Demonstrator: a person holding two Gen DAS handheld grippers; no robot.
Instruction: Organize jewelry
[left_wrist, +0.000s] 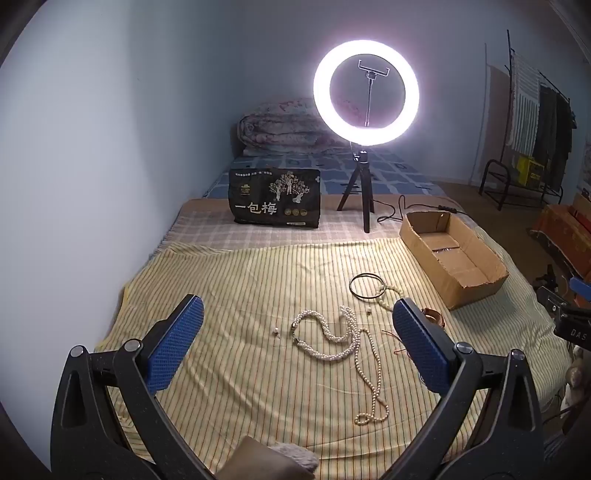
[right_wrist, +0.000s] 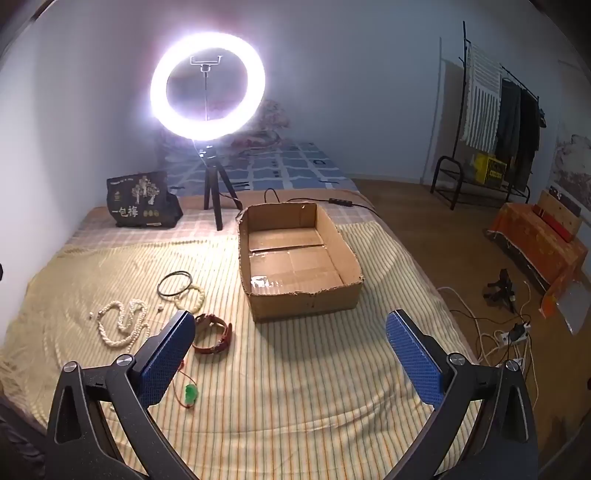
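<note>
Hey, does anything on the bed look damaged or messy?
The cardboard box has ragged, torn top edges. Two pearl necklaces lie tangled across each other on the striped sheet.

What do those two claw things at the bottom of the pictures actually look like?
The left gripper and right gripper match: two black plastic arms with triangular cut-outs and silver rivets, each tipped by a flat blue pad with a dotted grip texture. No cables or sleeves show.

Legible text: black bag (left_wrist: 274, 197) on the bed, ahead and left of my left hand-held gripper (left_wrist: 295, 341), reads "一包梅" in large white characters. Black device (left_wrist: 576, 332) at far right reads "DAS". Smaller print on the bag unreadable.
</note>
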